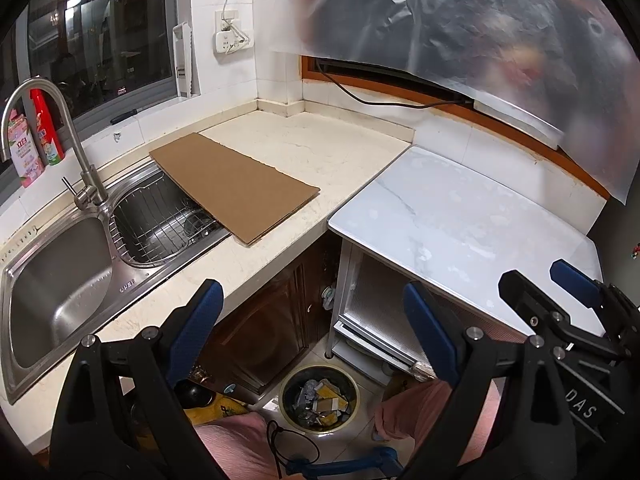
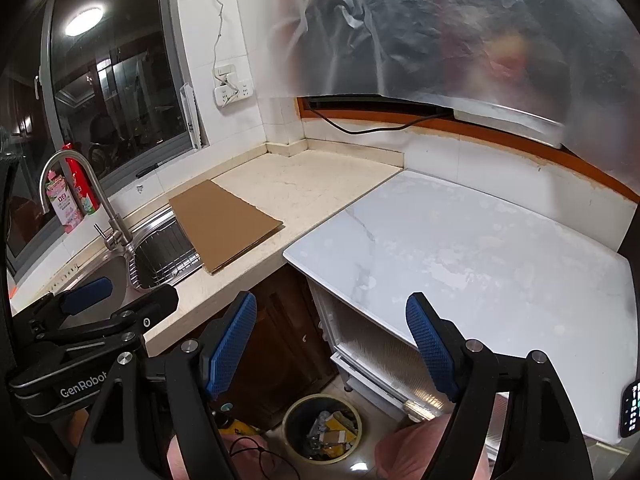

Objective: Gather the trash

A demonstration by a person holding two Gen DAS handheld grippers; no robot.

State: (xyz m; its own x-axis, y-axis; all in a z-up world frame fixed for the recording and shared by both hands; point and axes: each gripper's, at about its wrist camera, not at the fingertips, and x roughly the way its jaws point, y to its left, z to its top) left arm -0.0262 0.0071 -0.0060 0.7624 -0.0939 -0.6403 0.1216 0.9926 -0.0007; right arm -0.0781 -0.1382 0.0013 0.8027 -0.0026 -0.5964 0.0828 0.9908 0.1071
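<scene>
Trash sits in the round dark bin with a pale rim [image 1: 319, 402] on the floor tiles, low in both your views — paper scraps, yellow and grey wrappers, bin roughly full. It stands between the dark brown wooden cabinet door [image 1: 264, 332] and the white metal shelf unit [image 1: 376, 320], just ahead of your pink-trousered knees [image 1: 404, 408].

Largest to smallest, what you have around it:
- Cream stone L-shaped countertop [image 1: 320, 152], running into the corner.
- White marbled slab top [image 2: 480, 248] on your right, bare, blotchy surface.
- Stainless double sink [image 1: 60, 292] at left, wire rack [image 1: 160, 220] in the smaller bowl, curved steel tap [image 1: 52, 128] behind it.
- Flat brown cardboard sheet [image 1: 236, 188], lying on the counter with one end overhanging the rack bowl.
- Red spray bottle [image 1: 46, 128] and pink pouch [image 1: 24, 144] on the window ledge, touching or nearly so.

Your left gripper [image 1: 312, 332] — blue pads spread wide, nothing between them, hanging above the cabinet and bin. Your right gripper [image 2: 332, 344] — same: jaws wide apart, empty, over the gap by the shelf unit. Neither touches anything.
</scene>
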